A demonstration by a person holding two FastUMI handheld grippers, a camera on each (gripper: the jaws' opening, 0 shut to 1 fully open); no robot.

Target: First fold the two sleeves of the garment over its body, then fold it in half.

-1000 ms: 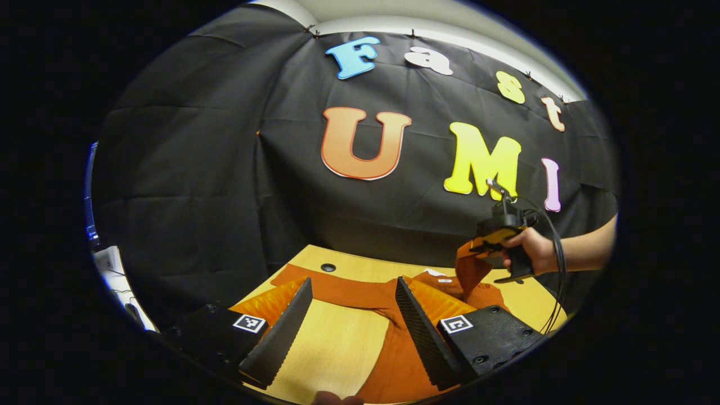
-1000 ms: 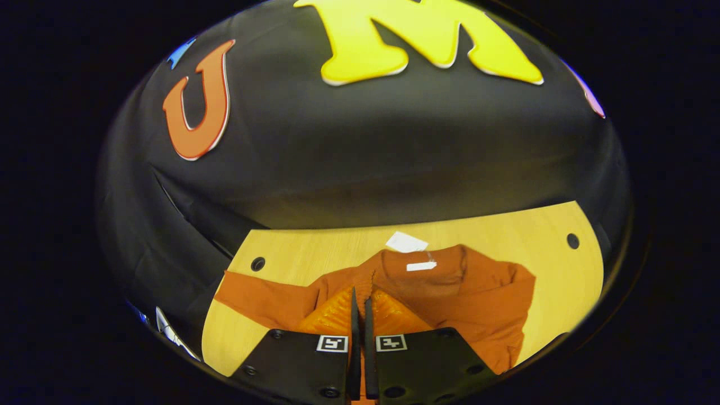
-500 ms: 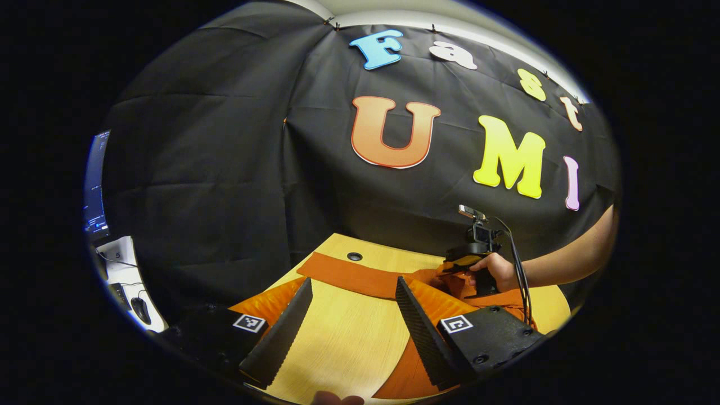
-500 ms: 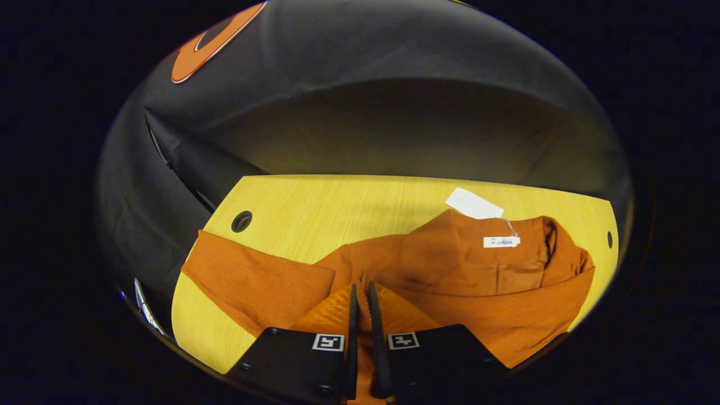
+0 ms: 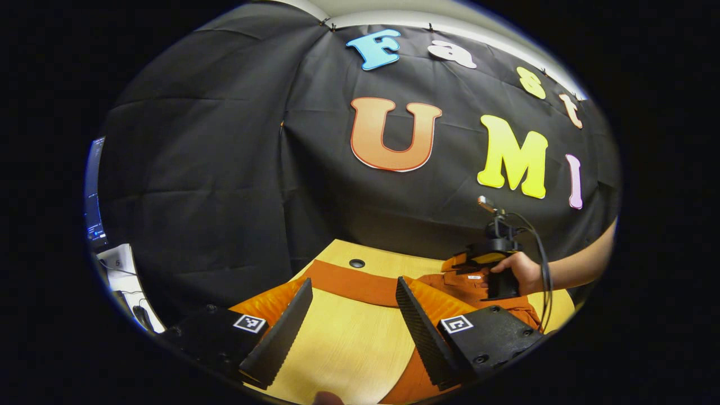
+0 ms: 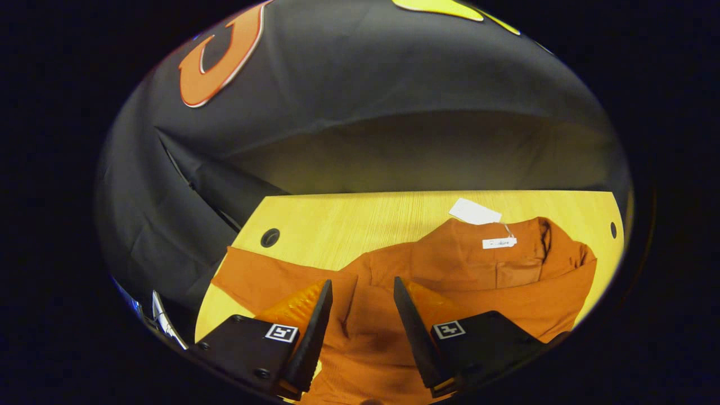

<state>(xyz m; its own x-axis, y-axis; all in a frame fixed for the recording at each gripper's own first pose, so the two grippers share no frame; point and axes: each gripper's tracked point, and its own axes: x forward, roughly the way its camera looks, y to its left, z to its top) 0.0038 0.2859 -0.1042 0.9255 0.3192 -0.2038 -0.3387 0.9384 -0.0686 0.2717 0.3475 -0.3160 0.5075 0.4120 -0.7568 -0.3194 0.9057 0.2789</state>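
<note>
An orange long-sleeved garment point(image 6: 450, 270) lies on the wooden table point(image 6: 349, 219), collar and white tags point(image 6: 475, 212) toward the back. One sleeve point(image 6: 529, 306) lies folded across the body at the right. The other sleeve point(image 6: 264, 275) stretches flat to the left. My right gripper point(image 6: 361, 282) hovers open just above the body, holding nothing. In the left gripper view the left gripper point(image 5: 353, 287) stands open over bare table, and the outstretched sleeve point(image 5: 349, 281) runs just beyond its fingertips. Farther right, a hand point(image 5: 520, 271) holds the right gripper point(image 5: 469, 263) over the garment.
Round cable holes sit in the table near its back corners point(image 6: 270, 237) point(image 6: 613, 230). The black cloth wall stands close behind the table. A screen point(image 5: 93, 191) and a white desk with cables point(image 5: 121, 270) lie off to the left.
The right gripper came down with the sleeve, laid it over the body, then opened and let go. The left gripper stayed open, shifting only slightly.
</note>
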